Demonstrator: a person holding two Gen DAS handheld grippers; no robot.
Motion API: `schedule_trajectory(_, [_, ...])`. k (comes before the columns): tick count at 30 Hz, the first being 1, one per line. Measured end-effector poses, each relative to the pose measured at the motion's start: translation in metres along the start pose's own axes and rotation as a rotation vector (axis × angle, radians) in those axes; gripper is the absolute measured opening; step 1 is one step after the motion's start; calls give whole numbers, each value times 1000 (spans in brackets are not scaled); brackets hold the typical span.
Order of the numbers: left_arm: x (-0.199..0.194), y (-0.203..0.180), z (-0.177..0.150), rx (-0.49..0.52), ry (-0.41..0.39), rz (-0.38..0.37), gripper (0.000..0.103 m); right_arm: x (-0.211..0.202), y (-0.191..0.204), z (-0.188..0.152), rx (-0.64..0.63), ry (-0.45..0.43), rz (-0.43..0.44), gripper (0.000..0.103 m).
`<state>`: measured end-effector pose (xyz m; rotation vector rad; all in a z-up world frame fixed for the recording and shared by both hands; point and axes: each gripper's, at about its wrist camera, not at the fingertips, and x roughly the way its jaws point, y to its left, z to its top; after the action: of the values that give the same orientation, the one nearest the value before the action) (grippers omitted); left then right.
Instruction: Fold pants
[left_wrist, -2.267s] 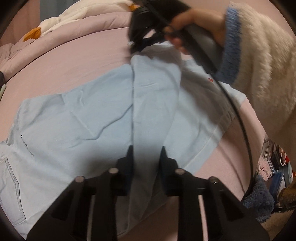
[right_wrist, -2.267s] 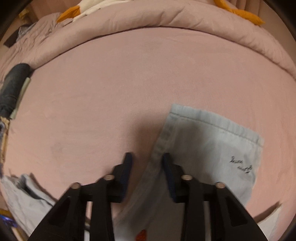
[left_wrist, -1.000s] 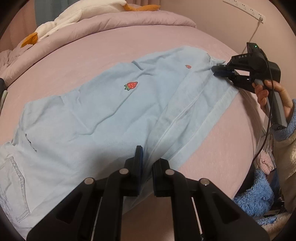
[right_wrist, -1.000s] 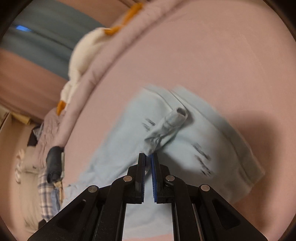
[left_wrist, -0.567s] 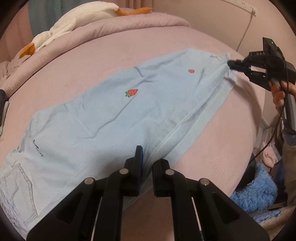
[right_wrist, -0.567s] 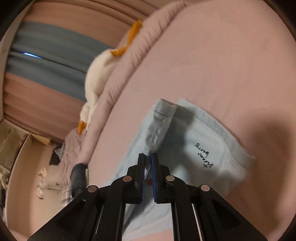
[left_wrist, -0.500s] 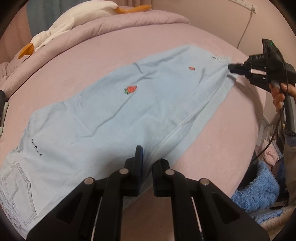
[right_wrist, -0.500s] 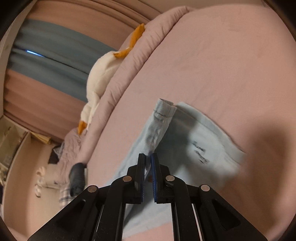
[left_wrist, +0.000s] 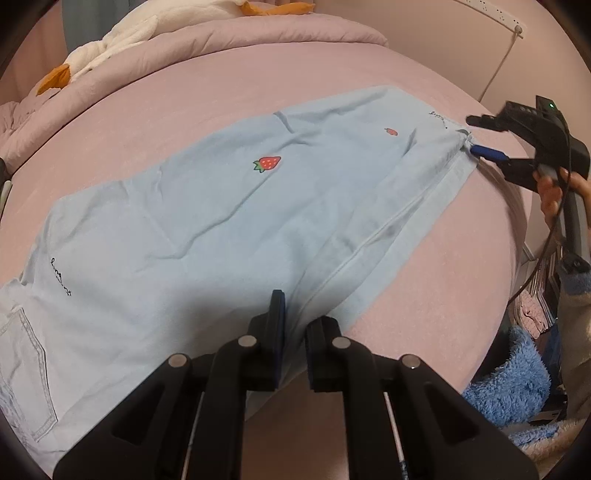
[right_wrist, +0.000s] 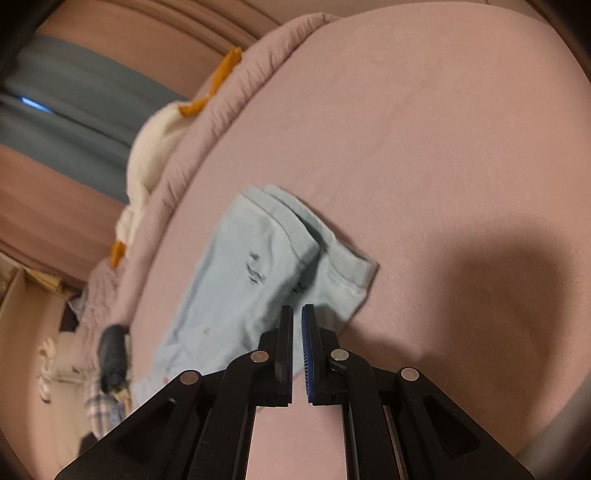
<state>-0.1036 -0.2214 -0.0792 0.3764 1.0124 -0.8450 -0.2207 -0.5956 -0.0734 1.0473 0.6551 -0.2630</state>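
Observation:
Light blue pants (left_wrist: 229, 206) with a red strawberry patch (left_wrist: 266, 163) lie flat across the pink bed (left_wrist: 258, 74), one leg laid over the other. My left gripper (left_wrist: 293, 314) is shut on the near edge of the pants, with cloth pinched between its pads. My right gripper (left_wrist: 476, 136), held by a person's hand (left_wrist: 554, 188), sits just off the hem corner at the far right. Its jaws are opening, with nothing between them. In the right wrist view the hems (right_wrist: 295, 243) lie flat on the sheet just beyond the right gripper (right_wrist: 297, 312).
A white and orange plush toy (left_wrist: 122, 37) rests on the rolled duvet (left_wrist: 221, 40) at the head of the bed. A blue fluffy cloth (left_wrist: 506, 384) lies off the bed's right edge. A dark object (right_wrist: 112, 354) sits at the bed's far end.
The right gripper let go of the hem, which dropped flat onto the sheet, and backed off a little to the right. The left gripper kept its grip and place.

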Motion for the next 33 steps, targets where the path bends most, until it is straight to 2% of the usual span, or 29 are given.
schedule_trajectory(1, [0,0,0,1,0,2,10,-2,-5,2,20,-4,11,22])
schedule_trajectory(2, [0,-1,0,2,0,5,10,-1,-7,6,50,-15,13,40])
schedule_trajectory(3, [0,-2,0,4,-1,8,10,1,-9,8,63,-20,19,47])
schedule_trajectory(4, [0,-2,1,8,-2,10,10,4,-9,11,64,-23,24,47])
schedule_trajectory(8, [-1,-5,0,25,-10,22,10,22,-2,24,44,-8,17,47])
schedule_trajectory(9, [-2,-6,0,33,-13,25,10,25,0,26,41,-7,22,38])
schedule_trajectory(10, [-2,-7,0,46,-17,28,10,28,2,27,25,-3,14,14])
schedule_trajectory(11, [-3,-9,0,59,-19,33,10,27,4,28,9,-5,8,6])
schedule_trajectory(15, [-2,-10,-2,75,-22,35,10,0,15,24,-68,-95,7,5])
schedule_trajectory(17, [0,-9,-2,76,-15,35,11,-9,14,19,-83,-110,-13,5])
schedule_trajectory(21, [-4,-8,-2,84,-12,30,12,-1,-1,7,-63,-73,-100,5])
schedule_trajectory(23, [-10,-5,-5,77,-17,4,13,12,-8,8,-73,-39,-148,5])
schedule_trajectory(26, [-21,3,-12,52,-28,-50,13,12,-12,12,-60,-55,-129,5])
schedule_trajectory(29, [-35,17,-23,-7,-36,-95,13,4,-2,15,-89,-73,-169,8])
schedule_trajectory(30, [-39,21,-26,-27,-43,-103,13,-2,6,13,-125,-99,-208,13])
schedule_trajectory(31, [-46,29,-28,-58,-57,-105,12,-8,15,11,-167,-131,-253,24])
schedule_trajectory(33, [-58,46,-31,-112,-92,-90,12,-22,37,1,-270,-195,-318,34])
